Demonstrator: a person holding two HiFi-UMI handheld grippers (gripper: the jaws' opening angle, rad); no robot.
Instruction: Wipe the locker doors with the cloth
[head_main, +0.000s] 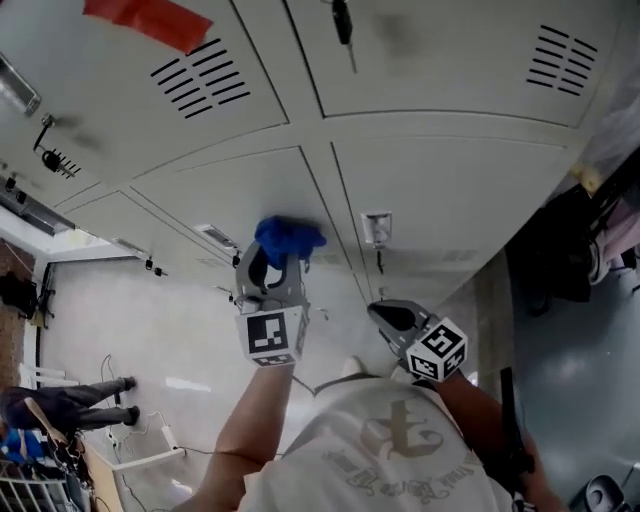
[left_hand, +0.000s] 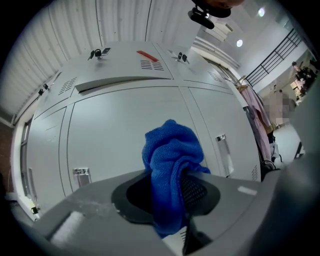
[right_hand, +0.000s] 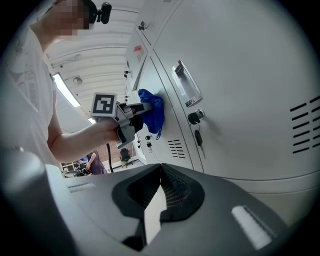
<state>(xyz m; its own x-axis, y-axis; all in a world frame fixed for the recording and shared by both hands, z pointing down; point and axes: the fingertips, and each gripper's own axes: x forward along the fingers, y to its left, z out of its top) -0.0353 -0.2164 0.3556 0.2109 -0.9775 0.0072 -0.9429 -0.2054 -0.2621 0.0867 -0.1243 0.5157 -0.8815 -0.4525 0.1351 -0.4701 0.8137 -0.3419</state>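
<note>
Left of the handle (head_main: 376, 229), left claw (head_main: 272, 256) grips cloth (head_main: 290, 238) on door (head_main: 230, 195); press flat, overlap strokes. Right claw (head_main: 392, 318) clenched, empty.

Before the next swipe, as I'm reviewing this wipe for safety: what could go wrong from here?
The cloth is a loose bunch in the left gripper, so it might slip out under pressure against the locker door. A swipe toward the key hanging from the neighbouring lock could snag it.

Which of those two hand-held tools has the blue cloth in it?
The left tool: its jaws clamp the blue cloth and hold it to a locker door. The right tool is shut on nothing.
</note>
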